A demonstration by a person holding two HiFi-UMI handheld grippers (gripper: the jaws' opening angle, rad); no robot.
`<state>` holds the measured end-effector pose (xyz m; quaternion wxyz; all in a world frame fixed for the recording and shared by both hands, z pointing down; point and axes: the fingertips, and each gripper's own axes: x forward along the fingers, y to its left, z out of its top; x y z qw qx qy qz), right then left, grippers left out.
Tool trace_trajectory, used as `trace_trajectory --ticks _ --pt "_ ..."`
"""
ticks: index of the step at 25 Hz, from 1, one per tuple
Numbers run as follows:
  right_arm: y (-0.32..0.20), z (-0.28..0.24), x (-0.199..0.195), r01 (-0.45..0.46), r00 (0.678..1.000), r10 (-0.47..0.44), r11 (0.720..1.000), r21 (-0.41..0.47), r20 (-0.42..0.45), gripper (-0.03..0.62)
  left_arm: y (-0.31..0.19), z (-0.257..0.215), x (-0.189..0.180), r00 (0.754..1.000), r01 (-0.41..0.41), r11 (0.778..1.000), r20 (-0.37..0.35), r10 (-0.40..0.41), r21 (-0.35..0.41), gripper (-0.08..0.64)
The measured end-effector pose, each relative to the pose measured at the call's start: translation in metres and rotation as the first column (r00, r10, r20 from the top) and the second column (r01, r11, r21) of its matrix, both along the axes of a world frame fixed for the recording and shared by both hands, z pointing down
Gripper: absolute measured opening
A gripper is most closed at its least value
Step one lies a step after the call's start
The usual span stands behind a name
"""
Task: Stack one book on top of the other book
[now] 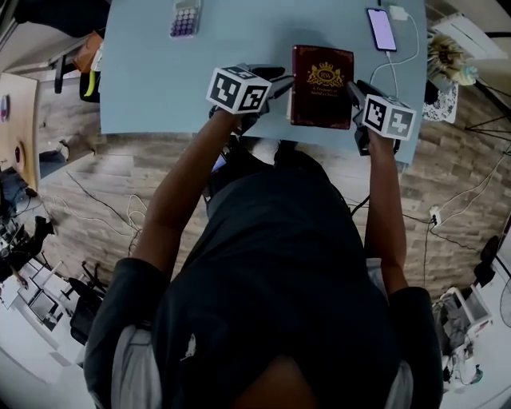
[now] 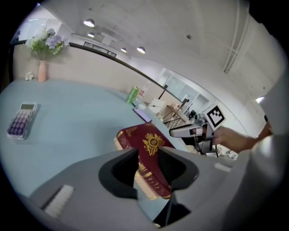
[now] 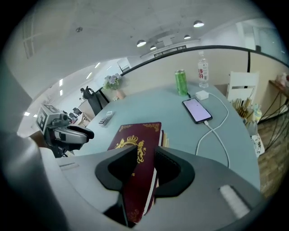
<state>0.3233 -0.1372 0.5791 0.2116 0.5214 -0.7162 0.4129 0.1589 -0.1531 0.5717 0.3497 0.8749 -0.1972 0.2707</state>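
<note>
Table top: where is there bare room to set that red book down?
Widest bare patch: the left half of the table, between the calculator and the left gripper. Another lies beyond the book, between calculator and phone. The right edge is crowded: phone, cable, right gripper.

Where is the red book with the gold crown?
In the head view the red book is at the blue table's near edge, clamped between the left gripper and right gripper.
</note>
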Motion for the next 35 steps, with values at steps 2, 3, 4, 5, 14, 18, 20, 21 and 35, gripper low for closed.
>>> trace_trajectory --ticks 2,3,4,5,14,18,20,21,35 --pt "-0.006 -0.021 0.0 -0.008 1.0 0.006 0.998 0.056 0.027 0.094 -0.004 -0.02 -0.011 0.999 0.029 0.999 -0.029 -0.028 0.029 0.189" --pt "-0.009 -0.033 0.001 -0.012 0.999 0.008 0.996 0.089 0.043 0.094 -0.006 -0.03 -0.017 0.998 0.046 0.998 -0.043 -0.044 0.046 0.189" --pt "-0.012 -0.046 0.002 -0.015 0.998 0.008 0.992 0.126 0.058 0.094 -0.008 -0.04 -0.024 0.997 0.064 0.996 -0.056 -0.061 0.063 0.189" --pt "-0.015 -0.06 0.001 -0.015 0.997 0.003 0.986 0.163 0.075 0.094 -0.011 -0.05 -0.031 0.995 0.084 0.993 -0.069 -0.079 0.08 0.189" --pt "-0.023 -0.193 -0.02 0.044 0.988 -0.107 0.885 0.464 0.109 0.094 -0.018 -0.141 -0.106 0.958 0.268 0.933 -0.17 -0.231 0.242 0.189" --pt "-0.018 -0.247 -0.034 0.089 0.984 -0.161 0.816 0.57 0.078 0.094 -0.015 -0.171 -0.143 0.939 0.337 0.885 -0.184 -0.291 0.32 0.189" --pt "-0.015 -0.27 -0.04 0.104 0.981 -0.181 0.785 0.61 0.065 0.094 -0.013 -0.185 -0.159 0.93 0.365 0.859 -0.187 -0.317 0.36 0.189" --pt "-0.014 -0.28 -0.043 0.11 0.98 -0.189 0.772 0.626 0.06 0.092 -0.013 -0.191 -0.167 0.925 0.378 0.844 -0.189 -0.329 0.38 0.189" --pt "0.003 -0.359 -0.063 0.192 0.966 -0.256 0.655 0.73 -0.025 0.026 0.004 -0.264 -0.205 0.899 0.438 0.709 -0.248 -0.362 0.552 0.189"
